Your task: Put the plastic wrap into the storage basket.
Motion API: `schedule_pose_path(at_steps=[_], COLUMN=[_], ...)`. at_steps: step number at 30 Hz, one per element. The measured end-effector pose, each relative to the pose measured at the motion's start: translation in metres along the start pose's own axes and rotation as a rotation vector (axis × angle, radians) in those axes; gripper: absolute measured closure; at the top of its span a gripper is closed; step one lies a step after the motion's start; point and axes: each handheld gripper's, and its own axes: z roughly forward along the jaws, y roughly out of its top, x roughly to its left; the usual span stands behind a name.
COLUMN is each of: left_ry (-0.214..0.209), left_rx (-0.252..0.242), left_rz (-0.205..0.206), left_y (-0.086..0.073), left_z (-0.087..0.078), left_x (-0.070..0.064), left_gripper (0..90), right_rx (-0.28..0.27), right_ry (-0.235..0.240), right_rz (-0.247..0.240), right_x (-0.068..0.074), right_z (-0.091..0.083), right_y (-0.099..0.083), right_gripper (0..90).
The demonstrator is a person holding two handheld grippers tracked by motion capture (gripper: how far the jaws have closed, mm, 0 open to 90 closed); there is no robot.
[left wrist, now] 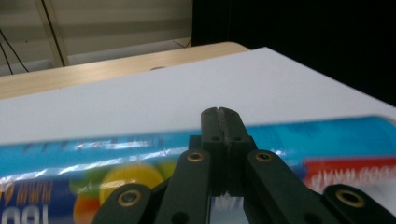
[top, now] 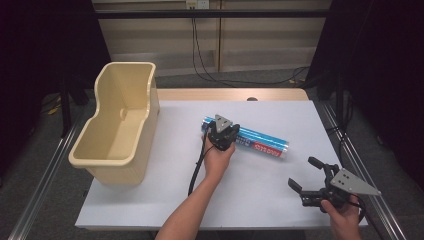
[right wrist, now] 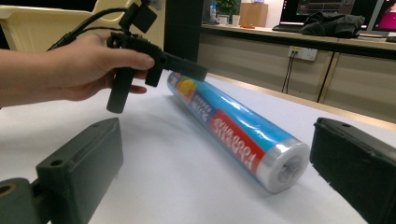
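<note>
Bins: we count one, a cream plastic bin point(top: 117, 135), at the table's left edge.
Rolls: one blue film roll point(top: 260, 141), lying flat mid-table on the white sheet point(top: 165, 190).
Roll look: we see clear wrap, a red label band, fruit print near its left end.
Left gripper point(top: 223, 131): over the roll's left end, jaws pressed together, nothing between them.
Right gripper point(top: 304, 175): near-right corner, jaws spread wide, well apart from the roll.
</note>
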Motion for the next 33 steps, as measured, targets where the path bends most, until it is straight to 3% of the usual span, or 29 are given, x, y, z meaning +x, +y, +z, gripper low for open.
schedule_pose_path(at_steps=[3, 7, 11, 14, 16, 17, 18, 19, 20, 21, 23, 33], left_ry=[0.002, 0.01, -0.011, -0.03, -0.05, -0.05, -0.069, -0.069, -0.077, -0.077, -0.075, -0.076], left_rx=[0.013, 0.094, 0.119, 0.101, 0.099, 0.099, 0.101, 0.101, 0.078, 0.078, 0.031, 0.048], left_rz=[-0.009, -0.024, 0.014, 0.006, 0.01, 0.01, 0.009, 0.009, 0.005, 0.005, -0.003, -0.004], left_y=[0.0, -0.003, -0.004, -0.008, -0.012, -0.012, -0.014, -0.014, -0.016, -0.016, -0.012, -0.013], left_z=[0.006, 0.016, 0.009, -0.005, -0.026, -0.026, -0.04, -0.04, -0.052, -0.052, -0.061, -0.056], left_x=[0.004, 0.007, 0.003, 0.002, -0.001, -0.001, -0.003, -0.003, -0.004, -0.004, -0.002, 0.002], left_gripper=[88.2, 86.7, 87.1, 87.4, 87.2, 87.1, 87.1, 87.0, 86.9, 86.6, 86.2, 83.5], right_rx=[0.0, 0.004, 0.005, 0.006, 0.002, 0.002, 0.001, 0.001, -0.001, -0.001, -0.002, 0.006], right_ry=[-0.001, -0.005, -0.005, -0.005, -0.008, -0.008, -0.009, -0.009, -0.008, -0.008, -0.008, -0.004], right_rz=[-0.002, -0.004, -0.004, -0.006, -0.007, -0.007, -0.01, -0.01, -0.011, -0.011, -0.01, -0.016], right_x=[-0.001, -0.002, -0.003, -0.003, -0.002, -0.002, -0.002, -0.002, -0.001, -0.001, -0.001, -0.001], right_z=[0.0, -0.001, -0.002, -0.003, -0.004, -0.004, -0.004, -0.004, -0.004, -0.004, -0.003, -0.002], right_y=[0.0, -0.001, -0.001, -0.001, 0.0, 0.0, 0.0, 0.0, 0.001, 0.001, 0.001, 0.0], right_gripper=[2.3, 2.3, 2.3, 2.4, 2.4, 2.4, 2.4, 2.4, 2.4, 2.4, 2.4, 2.4])
